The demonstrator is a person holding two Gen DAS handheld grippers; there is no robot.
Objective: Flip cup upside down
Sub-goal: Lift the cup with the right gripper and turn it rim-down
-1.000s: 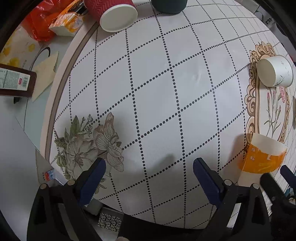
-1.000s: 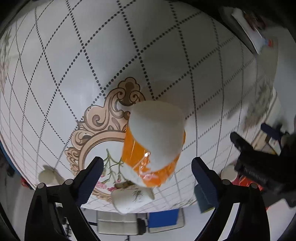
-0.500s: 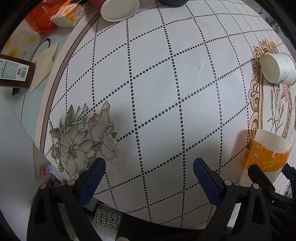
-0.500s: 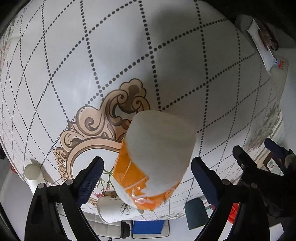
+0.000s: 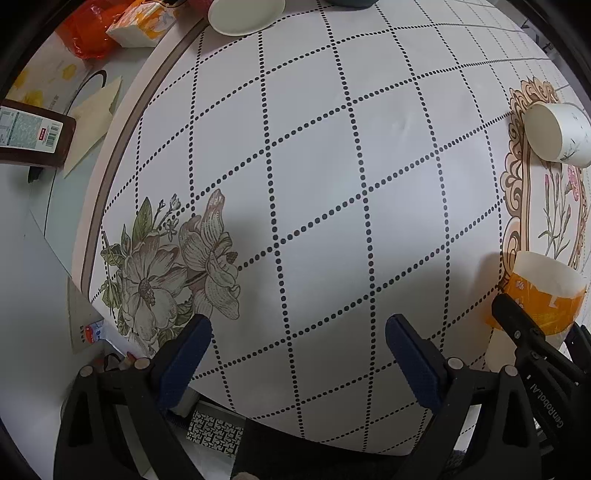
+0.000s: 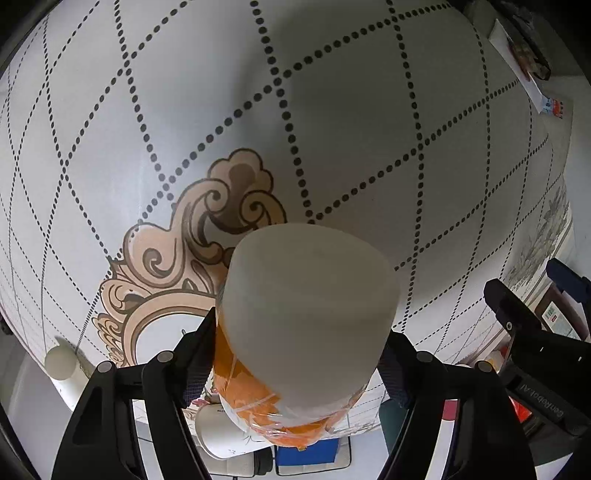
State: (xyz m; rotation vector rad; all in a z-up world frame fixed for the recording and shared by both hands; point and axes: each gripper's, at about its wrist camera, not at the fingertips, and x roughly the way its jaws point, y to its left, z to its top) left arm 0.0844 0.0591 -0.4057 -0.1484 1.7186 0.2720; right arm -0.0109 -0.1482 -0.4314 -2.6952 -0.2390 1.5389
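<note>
A white paper cup with an orange band [image 6: 303,325] stands bottom-up on the patterned tablecloth, its flat white base facing the right wrist camera. My right gripper [image 6: 299,354] straddles the cup; both blue pads sit at its sides, seemingly touching it. The same cup [image 5: 543,291] shows at the right edge of the left wrist view, with the right gripper's black finger in front of it. My left gripper [image 5: 295,350] is open and empty above bare cloth beside a printed flower.
A white floral cup [image 5: 557,133] lies on its side at the far right. A red cup's white end [image 5: 245,14], an orange packet [image 5: 140,24] and a dark box [image 5: 33,133] sit at the far left. The table edge [image 5: 110,166] runs along the left.
My right gripper has come down over the cup and its fingers have closed in from wide apart to the cup's sides. The left gripper has drifted slightly and stays open.
</note>
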